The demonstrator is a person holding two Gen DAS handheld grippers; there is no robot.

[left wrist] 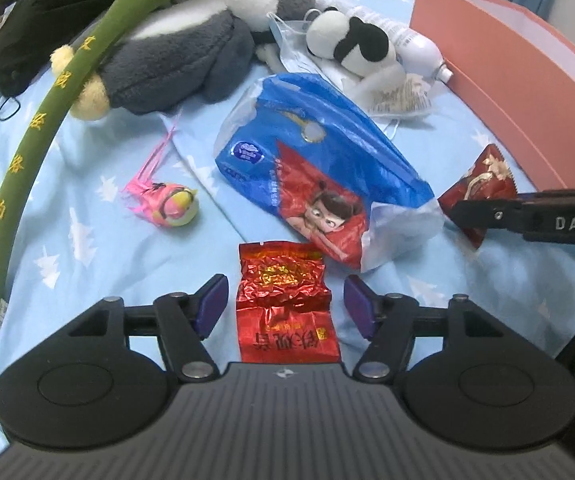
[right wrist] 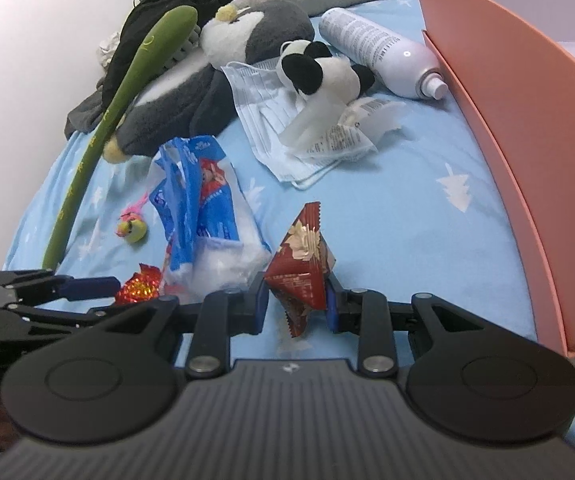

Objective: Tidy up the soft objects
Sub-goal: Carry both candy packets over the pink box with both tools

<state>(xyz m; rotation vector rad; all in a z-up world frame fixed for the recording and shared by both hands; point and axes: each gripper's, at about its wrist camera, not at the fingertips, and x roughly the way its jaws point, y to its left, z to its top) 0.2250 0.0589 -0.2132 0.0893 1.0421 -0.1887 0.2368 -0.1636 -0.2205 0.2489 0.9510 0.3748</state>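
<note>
Bed sheet (left wrist: 87,184): light blue with white tree print; carries everything listed.
Left gripper (left wrist: 285,306): jaws standing apart, gripping nothing; the pads flank the red foil packet without touching it.
Red foil packet (left wrist: 285,300): crumpled, flat on the sheet at the near edge, between the left pads.
Right gripper (right wrist: 295,300): jaws closed on the dark red sachet.
Dark red sachet (right wrist: 303,268): pinched upright, just beside the orange box's near corner.
Orange box (right wrist: 527,140): along the right edge of the bed.
Blue tissue pack (left wrist: 311,160): mid-sheet, beyond the foil packet.
Pink and yellow toy (left wrist: 173,204): left of the tissue pack, apart from it.
Grey penguin plush (left wrist: 175,56): far side, under the green plush stick (left wrist: 47,120).
Panda plush (right wrist: 319,68): far side, on face masks (right wrist: 271,120).
White spray can (right wrist: 387,56): lying against the box.
</note>
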